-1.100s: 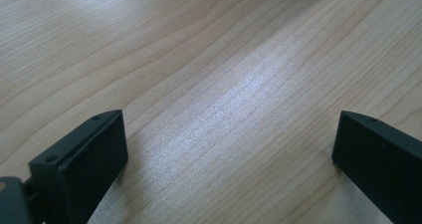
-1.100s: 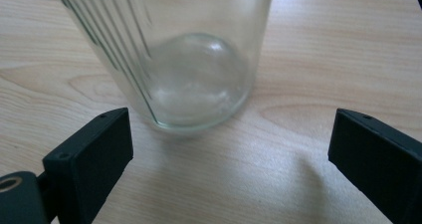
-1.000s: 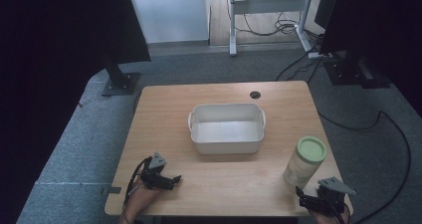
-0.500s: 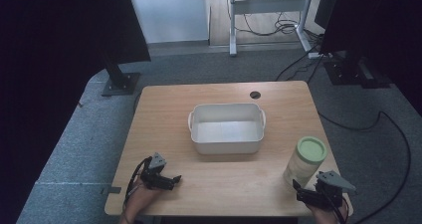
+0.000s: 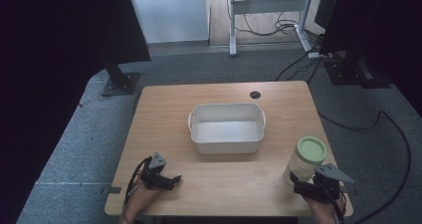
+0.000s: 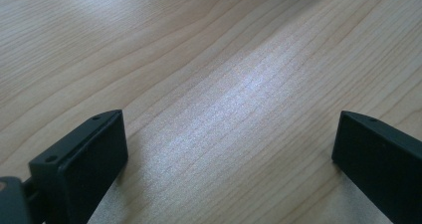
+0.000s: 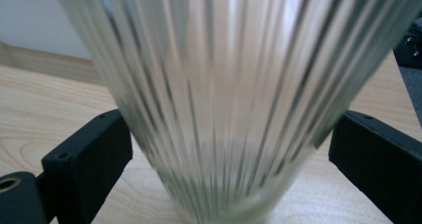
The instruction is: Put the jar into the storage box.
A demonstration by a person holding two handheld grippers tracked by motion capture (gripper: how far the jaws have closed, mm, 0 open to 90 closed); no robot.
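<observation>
A ribbed clear glass jar with a pale green lid stands upright near the table's front right. My right gripper is open just in front of it. In the right gripper view the jar stands between the two spread jaws, with small gaps on both sides, and I cannot tell whether either touches it. My left gripper rests low at the front left, open, with bare wood between its jaws. A white rectangular tub sits in the middle, and it looks empty.
The wooden table has a small round cable hole at the back. Dark stands and cables are on the grey floor around it. A hand holds each gripper at the table's front edge.
My right gripper has moved forward and left, up to the jar, so the jar now stands between its jaws. The left gripper has stayed put.
</observation>
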